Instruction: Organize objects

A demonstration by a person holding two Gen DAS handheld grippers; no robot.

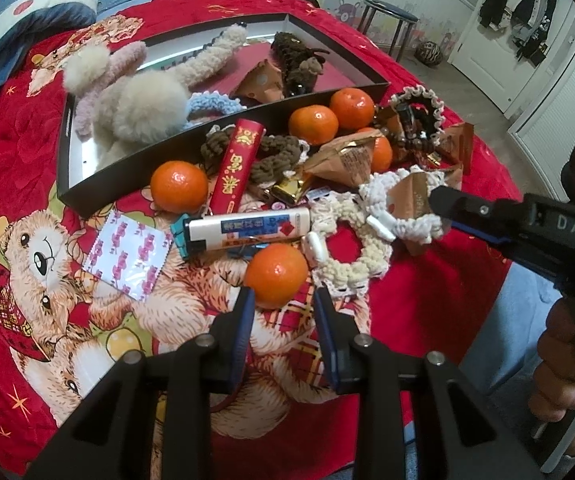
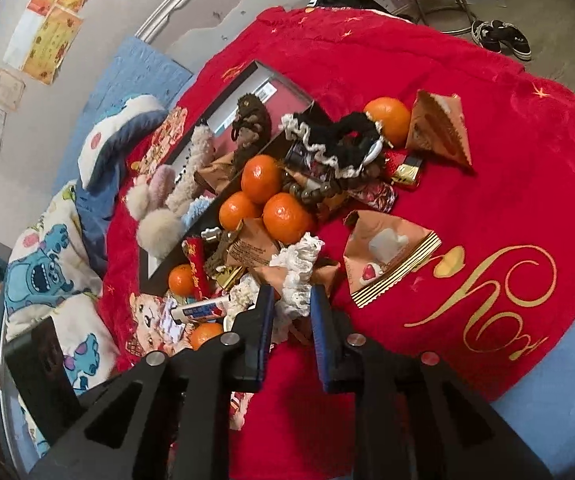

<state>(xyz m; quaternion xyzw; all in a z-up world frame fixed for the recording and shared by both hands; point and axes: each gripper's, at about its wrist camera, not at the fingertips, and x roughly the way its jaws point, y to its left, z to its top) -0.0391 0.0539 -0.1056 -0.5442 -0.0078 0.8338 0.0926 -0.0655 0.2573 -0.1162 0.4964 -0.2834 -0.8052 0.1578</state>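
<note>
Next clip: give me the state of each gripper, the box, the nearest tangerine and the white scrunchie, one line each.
Left gripper: open, fingers straddling the nearest tangerine, not closed on it.
Right gripper: open, white scrunchie between its fingers.
Nearest tangerine: resting on the red blanket.
White scrunchie: lying in the pile.
Black box: open, partly filled with plush items.

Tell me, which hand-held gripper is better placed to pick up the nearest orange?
Probably the left hand-held gripper. Its open fingers already sit either side of the nearest orange. The right hand-held gripper is over at the white crocheted scrunchie, its fingers around that instead.
</note>
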